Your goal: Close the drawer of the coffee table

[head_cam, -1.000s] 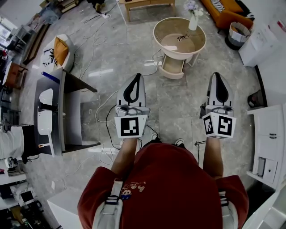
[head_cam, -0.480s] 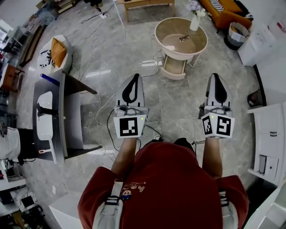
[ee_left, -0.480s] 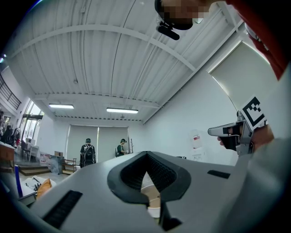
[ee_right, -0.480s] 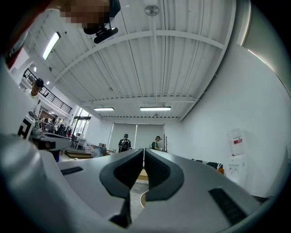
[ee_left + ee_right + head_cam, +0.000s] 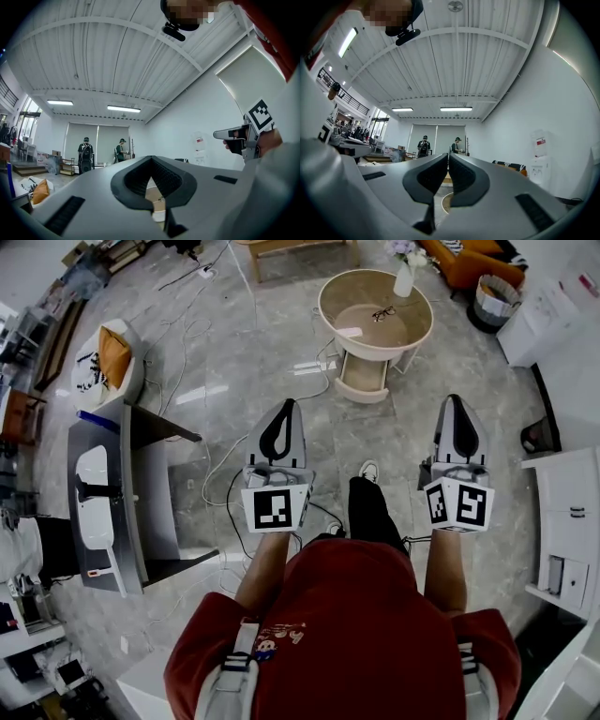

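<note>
The round beige coffee table [image 5: 417, 334] stands on the floor ahead of me, far beyond both grippers. Its drawer [image 5: 361, 382] hangs under the top and is pulled out toward me. My left gripper [image 5: 288, 402] points forward at the table with its jaws shut and nothing in them. Through the hole between its jaws, the left gripper [image 5: 151, 158] shows a bit of the coffee table [image 5: 152, 196]. My right gripper [image 5: 456, 398] is level with it on the right, also shut and empty. Over the right gripper [image 5: 448, 154], the table's rim [image 5: 442, 202] shows low down.
A vase of flowers [image 5: 405, 277] and a pair of glasses [image 5: 383, 314] rest on the table. Cables [image 5: 221, 486] trail over the marble floor. A grey desk [image 5: 122, 486] and a white chair [image 5: 112, 354] stand left, white cabinets [image 5: 562, 521] right. My leg [image 5: 370, 504] steps forward.
I have walked a little toward the table, and my dark trouser leg and white shoe have swung forward between the grippers. Both grippers stay shut.
</note>
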Demonstrator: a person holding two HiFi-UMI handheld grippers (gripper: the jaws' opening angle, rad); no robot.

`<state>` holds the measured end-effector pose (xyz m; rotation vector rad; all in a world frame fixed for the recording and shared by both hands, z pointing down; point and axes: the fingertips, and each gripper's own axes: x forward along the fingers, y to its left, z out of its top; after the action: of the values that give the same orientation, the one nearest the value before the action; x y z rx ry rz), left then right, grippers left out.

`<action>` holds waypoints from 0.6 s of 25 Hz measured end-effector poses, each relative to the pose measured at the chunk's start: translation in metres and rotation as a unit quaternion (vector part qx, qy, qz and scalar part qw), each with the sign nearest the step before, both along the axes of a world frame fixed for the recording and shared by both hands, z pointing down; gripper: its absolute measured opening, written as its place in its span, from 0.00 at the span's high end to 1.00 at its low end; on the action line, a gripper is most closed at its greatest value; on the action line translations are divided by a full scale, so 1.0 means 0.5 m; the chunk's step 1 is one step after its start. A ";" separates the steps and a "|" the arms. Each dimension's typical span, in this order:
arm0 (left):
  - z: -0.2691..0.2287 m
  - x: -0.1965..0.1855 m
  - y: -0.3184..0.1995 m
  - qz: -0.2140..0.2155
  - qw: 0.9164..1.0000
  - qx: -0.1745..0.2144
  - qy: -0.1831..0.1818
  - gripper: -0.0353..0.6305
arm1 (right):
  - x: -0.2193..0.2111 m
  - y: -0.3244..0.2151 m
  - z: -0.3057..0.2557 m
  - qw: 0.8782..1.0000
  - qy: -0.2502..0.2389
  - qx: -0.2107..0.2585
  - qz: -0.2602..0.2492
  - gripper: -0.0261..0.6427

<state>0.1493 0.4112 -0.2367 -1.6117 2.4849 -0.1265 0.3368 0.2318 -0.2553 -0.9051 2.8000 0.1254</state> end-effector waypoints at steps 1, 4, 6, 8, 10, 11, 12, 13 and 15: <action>0.004 -0.006 -0.010 -0.001 1.000 -0.001 0.002 0.93 | -0.007 -0.011 0.006 1.000 0.001 -0.002 0.000 0.92; 0.012 -0.028 -0.049 -0.002 1.000 -0.005 0.002 0.93 | -0.029 -0.050 0.023 1.000 -0.002 -0.014 0.000 0.92; 0.016 -0.044 -0.079 -0.002 1.000 -0.008 0.001 0.93 | -0.047 -0.079 0.030 1.000 0.001 -0.016 -0.001 0.92; 0.019 -0.061 -0.114 -0.002 1.000 -0.012 0.000 0.93 | -0.066 -0.111 0.035 1.000 0.003 -0.020 -0.002 0.92; 0.021 -0.074 -0.153 -0.002 1.000 -0.016 0.004 0.93 | -0.080 -0.148 0.036 1.000 0.003 -0.027 -0.003 0.92; 0.021 -0.081 -0.174 -0.002 1.000 -0.018 0.006 0.93 | -0.086 -0.169 0.036 1.000 0.004 -0.029 -0.004 0.92; 0.020 -0.086 -0.196 -0.002 1.000 -0.019 0.008 0.93 | -0.091 -0.190 0.036 1.000 0.006 -0.029 -0.004 0.92; 0.018 -0.092 -0.218 -0.001 1.000 -0.021 0.009 0.93 | -0.095 -0.211 0.036 1.000 0.009 -0.030 -0.004 0.92; 0.008 -0.104 -0.263 0.001 1.000 -0.017 0.010 0.93 | -0.105 -0.256 0.034 0.999 0.009 -0.032 -0.004 0.92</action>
<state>0.0971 0.2797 -0.2328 -1.6358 2.5102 -0.1529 0.2843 0.1039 -0.2383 -0.9113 2.8394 0.0424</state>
